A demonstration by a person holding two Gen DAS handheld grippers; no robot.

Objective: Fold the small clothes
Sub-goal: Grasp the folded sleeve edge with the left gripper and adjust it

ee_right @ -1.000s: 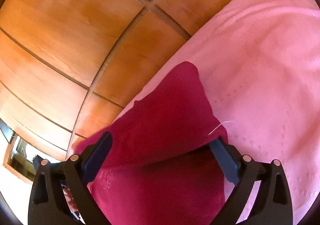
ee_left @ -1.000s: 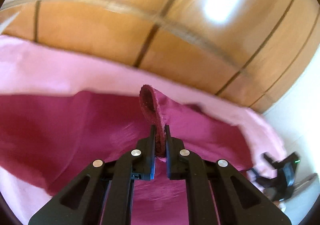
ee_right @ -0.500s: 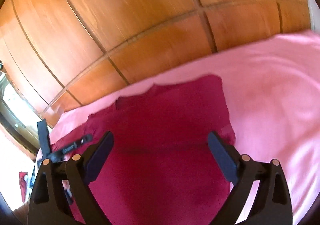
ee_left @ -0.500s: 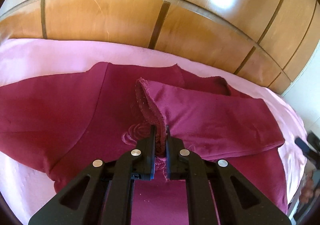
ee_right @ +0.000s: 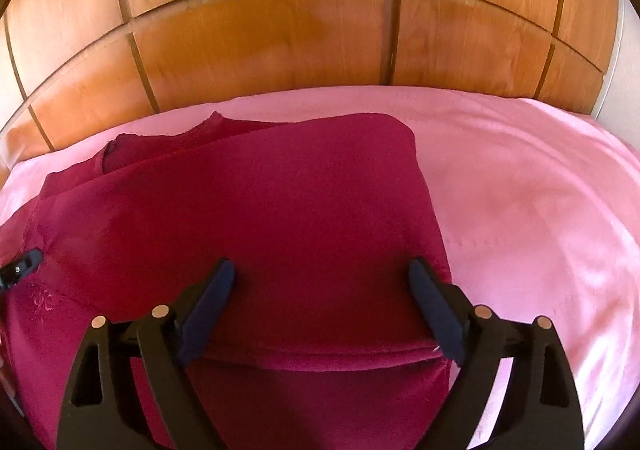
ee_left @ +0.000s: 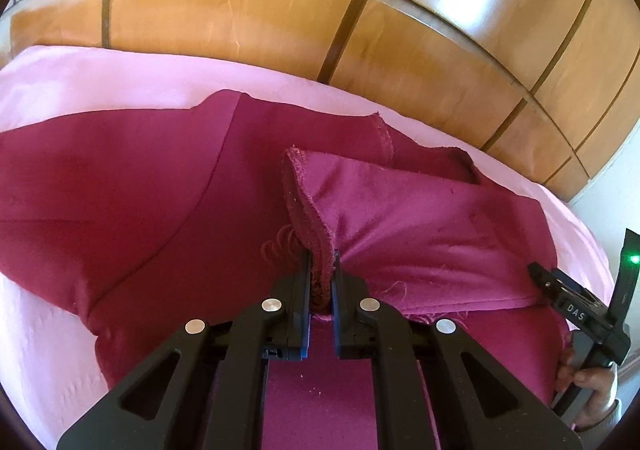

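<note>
A maroon garment [ee_left: 160, 186] lies spread on a pink bedsheet [ee_left: 100, 78]. My left gripper [ee_left: 322, 262] is shut on the hemmed edge of its folded-over sleeve [ee_left: 420, 234], which lies across the garment's body. In the right wrist view the same garment [ee_right: 280, 210] lies flat with its right side folded over. My right gripper [ee_right: 322, 290] is open and empty just above the folded part. It also shows at the right edge of the left wrist view [ee_left: 580, 314], held by a hand.
A wooden panelled wardrobe [ee_right: 280, 30] stands behind the bed. The pink sheet [ee_right: 540, 210] stretches bare to the right of the garment. A white wall strip [ee_left: 616, 186] shows at the far right.
My left gripper has carried the sleeve edge across and down onto the garment's body. My right gripper has swung round to face the wardrobe squarely and stayed open above the folded side.
</note>
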